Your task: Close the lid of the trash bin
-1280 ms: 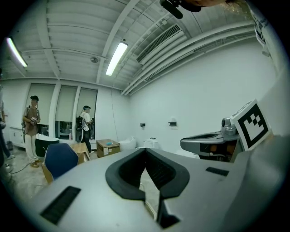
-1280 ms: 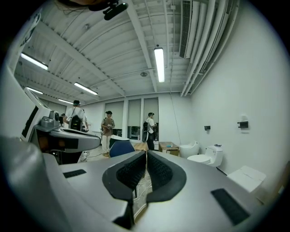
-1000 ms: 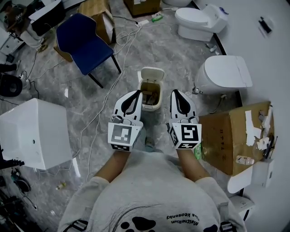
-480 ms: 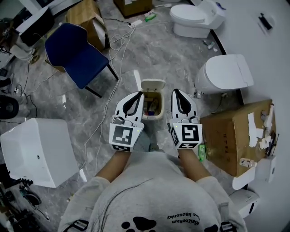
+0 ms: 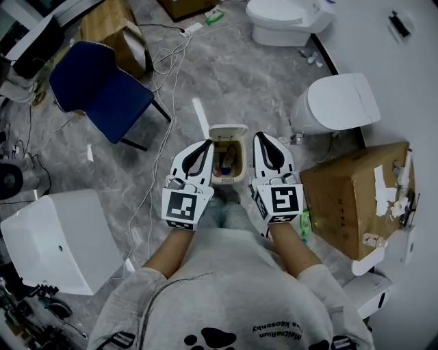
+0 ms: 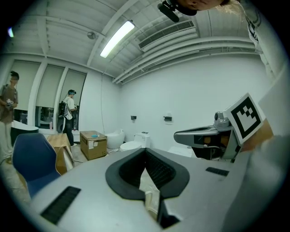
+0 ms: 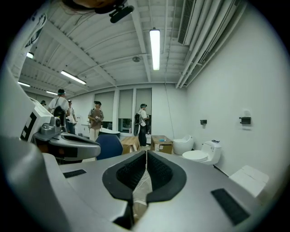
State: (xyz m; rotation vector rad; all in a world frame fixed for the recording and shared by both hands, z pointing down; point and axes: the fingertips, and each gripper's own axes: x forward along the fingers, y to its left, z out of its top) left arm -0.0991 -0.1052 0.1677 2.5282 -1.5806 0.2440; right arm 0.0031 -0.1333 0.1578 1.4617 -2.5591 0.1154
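Note:
A small beige trash bin (image 5: pixel 237 172) stands on the grey marble floor, with rubbish showing inside. Its lid (image 5: pixel 228 131) is up, hinged at the far side. My left gripper (image 5: pixel 203 144) hangs above the floor just left of the bin, shut and empty. Just right of the bin hangs my right gripper (image 5: pixel 261 137), also shut and empty. Neither touches the bin or the lid. In the left gripper view the jaws (image 6: pixel 146 151) are together and the right gripper (image 6: pixel 204 136) shows beside them. The right gripper view has its jaws (image 7: pixel 146 153) closed too.
A blue chair (image 5: pixel 99 85) stands at the far left, a white box (image 5: pixel 58 239) at the near left. A cardboard box (image 5: pixel 349 198) and a white toilet (image 5: pixel 335 102) are to the right, another toilet (image 5: pixel 280 20) further off. Cables (image 5: pixel 164 75) run over the floor. People (image 7: pixel 95 118) stand far back.
Both grippers and the person have moved forward towards the bin. The bin, earlier ahead of the fingertips, now sits between the two grippers. Both stay shut.

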